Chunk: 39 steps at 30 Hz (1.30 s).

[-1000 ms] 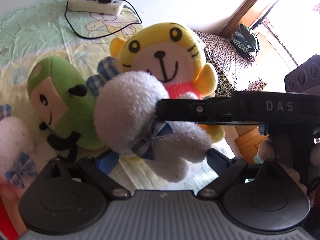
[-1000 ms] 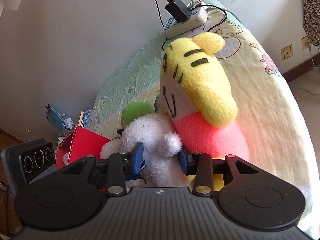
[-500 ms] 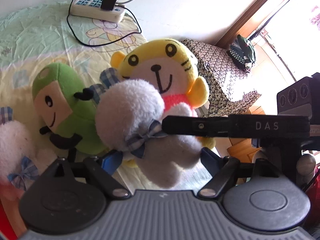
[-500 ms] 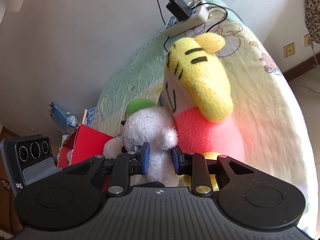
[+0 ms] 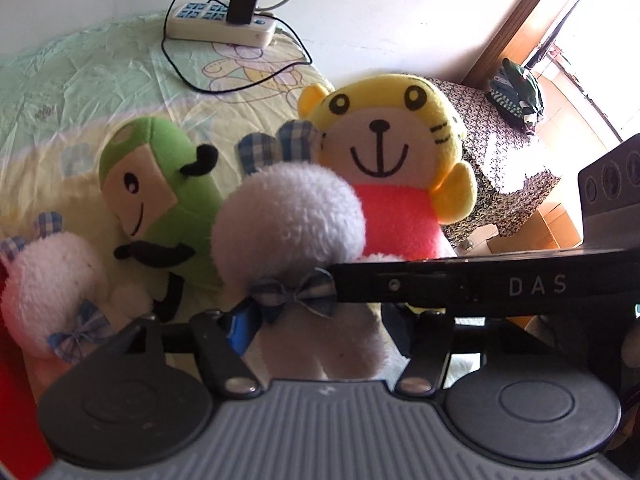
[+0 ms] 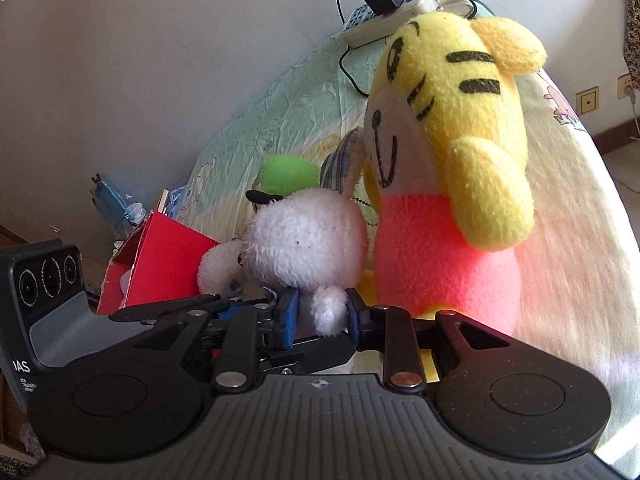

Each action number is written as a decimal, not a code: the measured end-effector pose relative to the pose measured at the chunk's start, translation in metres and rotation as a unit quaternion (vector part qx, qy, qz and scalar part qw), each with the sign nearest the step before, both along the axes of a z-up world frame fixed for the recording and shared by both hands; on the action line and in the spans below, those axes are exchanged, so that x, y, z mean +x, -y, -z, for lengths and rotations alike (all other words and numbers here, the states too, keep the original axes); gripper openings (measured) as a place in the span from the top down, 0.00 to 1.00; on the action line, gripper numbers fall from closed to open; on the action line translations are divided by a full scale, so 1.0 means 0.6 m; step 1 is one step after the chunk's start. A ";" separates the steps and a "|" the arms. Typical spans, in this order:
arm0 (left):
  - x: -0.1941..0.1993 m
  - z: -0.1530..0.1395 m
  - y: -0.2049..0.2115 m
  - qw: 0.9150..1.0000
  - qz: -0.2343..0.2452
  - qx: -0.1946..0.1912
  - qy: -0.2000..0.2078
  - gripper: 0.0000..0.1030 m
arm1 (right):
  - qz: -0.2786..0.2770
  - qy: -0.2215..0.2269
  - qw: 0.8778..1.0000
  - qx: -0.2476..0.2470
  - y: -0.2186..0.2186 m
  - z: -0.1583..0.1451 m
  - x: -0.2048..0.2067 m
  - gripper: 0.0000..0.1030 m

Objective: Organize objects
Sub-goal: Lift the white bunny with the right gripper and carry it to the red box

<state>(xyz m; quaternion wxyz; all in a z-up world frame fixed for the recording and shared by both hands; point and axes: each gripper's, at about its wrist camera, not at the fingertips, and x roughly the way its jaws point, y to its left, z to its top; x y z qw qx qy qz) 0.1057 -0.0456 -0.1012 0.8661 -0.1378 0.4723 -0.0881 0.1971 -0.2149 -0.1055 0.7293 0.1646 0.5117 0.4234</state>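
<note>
White plush toy [image 5: 288,208] with plaid ears and a plaid bow tie, upright near the front of a bed, gripped from two sides. Left tool [image 5: 320,332] clamped across the toy's body below the bow, jaws just closed in on it. Right tool [image 6: 320,316] pinched on a small white limb low on the same toy, jaws just drawn in and then eased a touch, blue pads [image 6: 289,314] on either side of the limb.

Just behind and touching, a yellow tiger plush [image 5: 384,152] in a pink top, upright and facing the left wrist camera. To the left of the held toy, a green plush [image 5: 160,184] lying back on the sheet. Further left, a second white plush [image 5: 52,276] with the same plaid bow, beside a red box [image 6: 160,256] at the bed's side.

Underneath, a creased bed sheet [image 5: 80,80], pale green and yellow with cartoon prints. At the far end against a plain white wall [image 5: 400,20], a white power strip [image 5: 220,32] with a black charger [image 5: 244,0] plugged in and a black cable looping over the sheet.

Open sheet between the toys and the power strip. Bed edge dropping away just behind the tiger, toward furniture under a patterned cloth [image 5: 500,140] and a bright doorway.
</note>
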 end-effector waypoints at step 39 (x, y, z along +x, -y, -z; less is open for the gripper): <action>-0.073 -0.110 0.046 0.996 -0.020 0.051 0.069 0.43 | -0.005 0.074 0.996 0.058 0.036 -0.082 -0.051 0.75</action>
